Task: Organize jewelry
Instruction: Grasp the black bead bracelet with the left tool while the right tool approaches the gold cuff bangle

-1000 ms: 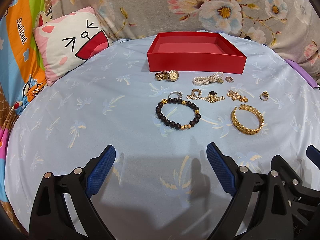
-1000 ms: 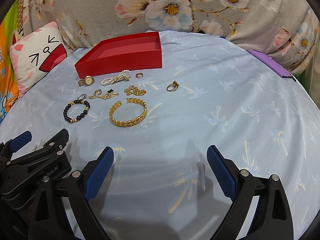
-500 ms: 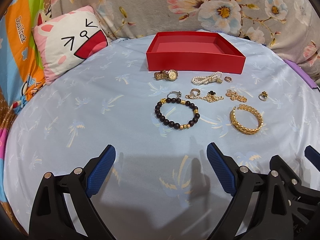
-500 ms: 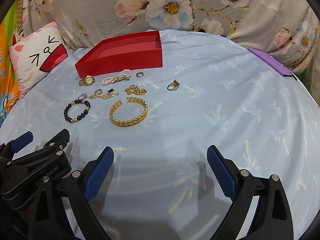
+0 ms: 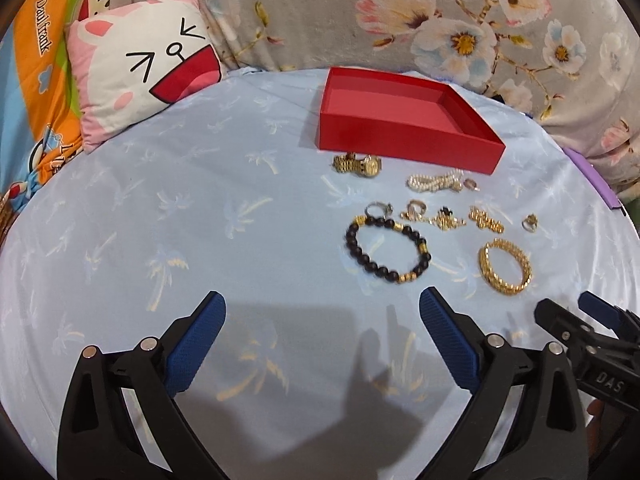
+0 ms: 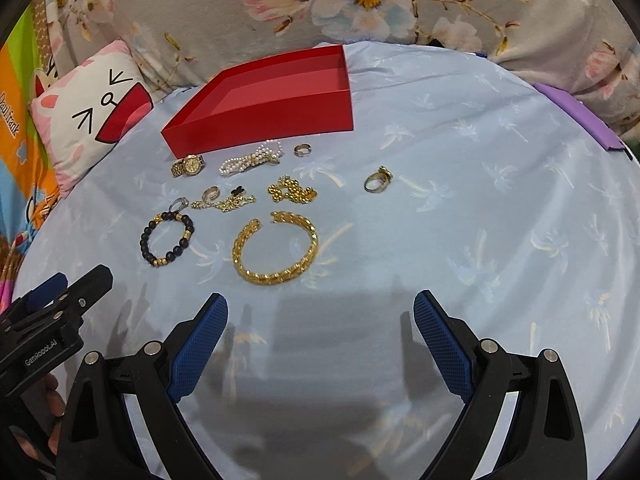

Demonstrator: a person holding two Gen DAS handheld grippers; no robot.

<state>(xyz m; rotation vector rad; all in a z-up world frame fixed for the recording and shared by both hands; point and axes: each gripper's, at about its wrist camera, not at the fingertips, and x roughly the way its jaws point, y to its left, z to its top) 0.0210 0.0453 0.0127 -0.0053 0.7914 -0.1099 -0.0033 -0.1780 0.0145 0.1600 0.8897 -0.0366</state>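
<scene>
My left gripper (image 5: 322,316) hangs over bare blue sheet (image 5: 168,216) with its fingers spread wide and nothing between them. My right gripper (image 6: 320,318) is the same, wide apart and empty, just short of the gold cuff bangle (image 6: 276,248), whose gap faces away from me.

The jewelry lies in a loose cluster in front of the red box (image 6: 276,108), which sits open at the far edge of the sheet with nothing visible inside. Closest to the box wall are the gold watch (image 6: 188,166), a pearl strand (image 6: 252,159) and a small band ring (image 6: 303,150). Nearer to me come the black bead bracelet (image 5: 388,249) with gold spacers, a silver ring (image 6: 179,203) touching its far side, a tangle of gold chain (image 6: 224,201) with a dark charm that I take for a clover, though it is too small to be sure, and a heap of gold links (image 6: 291,191). A gold ring (image 6: 377,180) sits apart to the right.

A cat-face cushion (image 5: 144,72) leans at the left, floral fabric (image 6: 400,0) rises behind the box, and a purple strip (image 6: 576,116) lies at the far right edge. Nothing lies between my fingers and the pieces.
</scene>
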